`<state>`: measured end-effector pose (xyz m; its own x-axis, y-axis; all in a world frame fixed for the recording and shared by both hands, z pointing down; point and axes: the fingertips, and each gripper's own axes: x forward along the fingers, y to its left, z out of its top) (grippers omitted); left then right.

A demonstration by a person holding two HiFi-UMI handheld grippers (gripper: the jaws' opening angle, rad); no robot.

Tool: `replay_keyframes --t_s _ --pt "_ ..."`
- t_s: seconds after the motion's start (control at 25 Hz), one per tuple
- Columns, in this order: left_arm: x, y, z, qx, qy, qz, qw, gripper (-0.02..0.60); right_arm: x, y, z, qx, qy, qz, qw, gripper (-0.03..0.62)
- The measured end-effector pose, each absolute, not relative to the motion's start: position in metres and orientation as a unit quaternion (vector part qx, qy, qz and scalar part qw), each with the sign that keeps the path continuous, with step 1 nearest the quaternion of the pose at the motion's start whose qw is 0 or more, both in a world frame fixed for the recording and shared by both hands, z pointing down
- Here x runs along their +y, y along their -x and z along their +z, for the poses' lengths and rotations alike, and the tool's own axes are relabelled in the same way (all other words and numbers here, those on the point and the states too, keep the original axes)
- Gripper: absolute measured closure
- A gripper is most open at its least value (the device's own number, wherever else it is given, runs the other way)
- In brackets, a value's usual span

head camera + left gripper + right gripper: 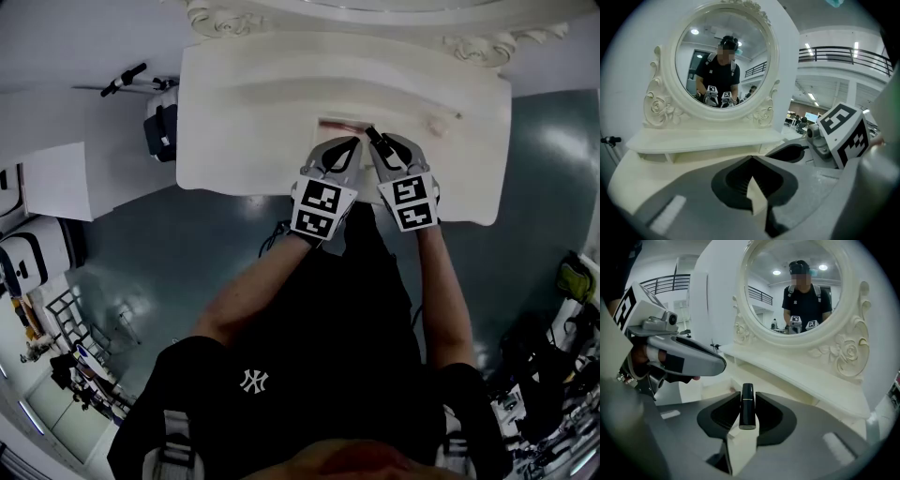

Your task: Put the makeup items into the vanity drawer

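Note:
A black lipstick tube (747,406) stands upright between the jaws of my right gripper (747,398), which is shut on it. In the head view this right gripper (373,133) hangs over the white vanity top (244,112), right beside the narrow open drawer slot (339,125). My left gripper (353,142) is next to it, just left, with its tips near the same slot. In its own view the left gripper (751,161) is shut with nothing between the jaws. The drawer's inside is hidden.
A round mirror (722,61) in an ornate white frame rises behind the vanity, with a low shelf (703,139) beneath it. A small pinkish thing (434,127) lies on the top to the right. White cases (161,127) stand on the floor at the left.

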<state>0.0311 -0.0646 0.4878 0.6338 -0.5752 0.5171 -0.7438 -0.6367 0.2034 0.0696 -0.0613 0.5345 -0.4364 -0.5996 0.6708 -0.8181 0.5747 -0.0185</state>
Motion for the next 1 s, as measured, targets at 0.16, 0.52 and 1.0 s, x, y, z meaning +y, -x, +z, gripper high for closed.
replay_keyframes --t_s 0.16,0.52,1.0 --pt "-0.068 -0.008 0.489 -0.393 -0.872 0.204 0.209 0.578 -0.061 -0.035 0.545 -0.842 -0.384 0.164 0.341 0.473" --pt "-0.071 0.021 0.491 -0.417 -0.86 0.2 0.216 0.578 -0.055 0.01 0.573 -0.852 -0.301 0.165 0.396 0.473" --pt "-0.072 0.027 0.494 -0.42 -0.857 0.204 0.216 0.578 -0.05 0.02 0.588 -0.848 -0.257 0.164 0.434 0.436"
